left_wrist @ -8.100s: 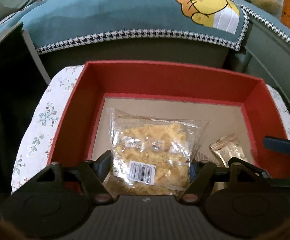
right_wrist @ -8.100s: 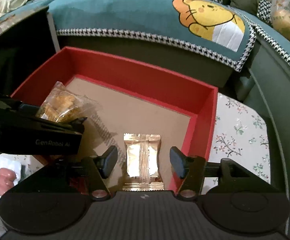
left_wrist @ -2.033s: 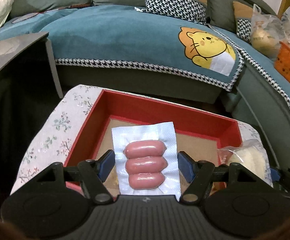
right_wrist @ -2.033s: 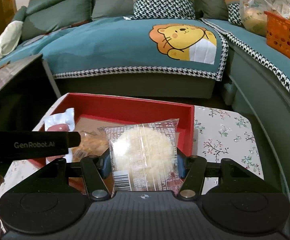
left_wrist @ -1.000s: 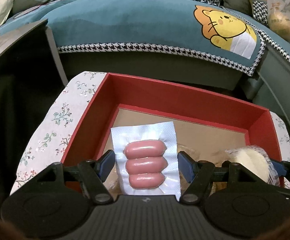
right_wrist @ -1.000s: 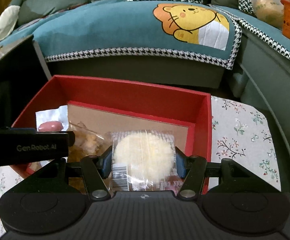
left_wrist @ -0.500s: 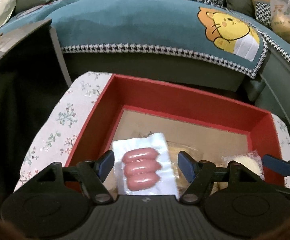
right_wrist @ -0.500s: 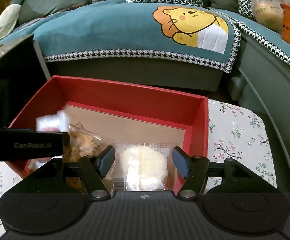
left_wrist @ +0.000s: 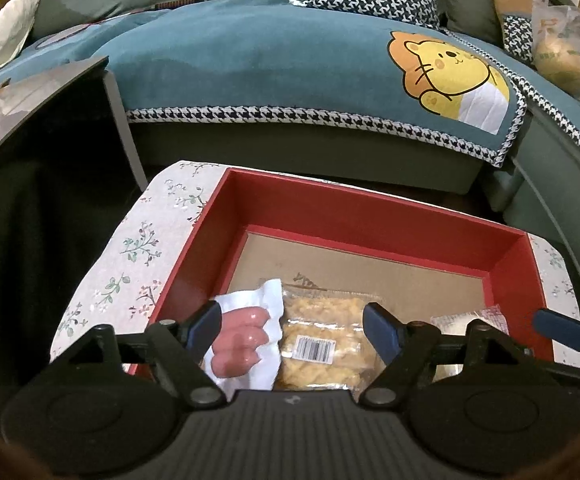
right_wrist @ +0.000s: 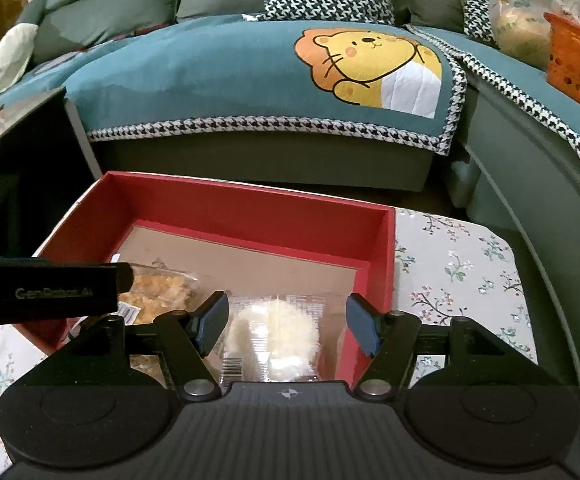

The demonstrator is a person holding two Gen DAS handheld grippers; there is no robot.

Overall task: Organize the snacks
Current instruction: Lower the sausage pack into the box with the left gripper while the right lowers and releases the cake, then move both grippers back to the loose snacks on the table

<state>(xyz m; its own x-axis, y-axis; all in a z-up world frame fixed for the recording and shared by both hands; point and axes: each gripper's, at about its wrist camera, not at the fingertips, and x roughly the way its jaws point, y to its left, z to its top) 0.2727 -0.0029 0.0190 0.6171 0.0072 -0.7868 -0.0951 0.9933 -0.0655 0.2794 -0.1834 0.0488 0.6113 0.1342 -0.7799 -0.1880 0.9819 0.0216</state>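
Nearest the left wrist camera, the left gripper (left_wrist: 291,326) hangs with its blue-padded jaws apart over the near end of the red cardboard box with a brown floor (left_wrist: 369,212). No pad presses on anything. Below them lie two packs: a white sealed pack of three pink sausages (left_wrist: 246,342), tilted against the box's left wall, and just beside it on the right a clear bag of yellow crunchy snack pieces (left_wrist: 321,340) with a white barcode label whose digits are too small to read.

In the right wrist view the right gripper (right_wrist: 286,322) also stands apart; its jaws have just been opening, and the clear-wrapped round pale rice cake (right_wrist: 274,336) lies between them on the box floor in the near right corner, free of both pads. A barcode shows at the wrapper's near left edge, unreadable. To the left, the left gripper's black body crosses the view bearing the lettering "GenRobot.AI" (right_wrist: 52,293).

The box sits on a white cloth with a small floral print (right_wrist: 457,268). Beyond it stretches a grey-green sofa under a teal cover with houndstooth trim (right_wrist: 210,68), printed with a yellow cartoon lion (right_wrist: 369,64). Farthest right are an orange perforated plastic basket (right_wrist: 577,64) and a clear plastic bag (right_wrist: 525,20).
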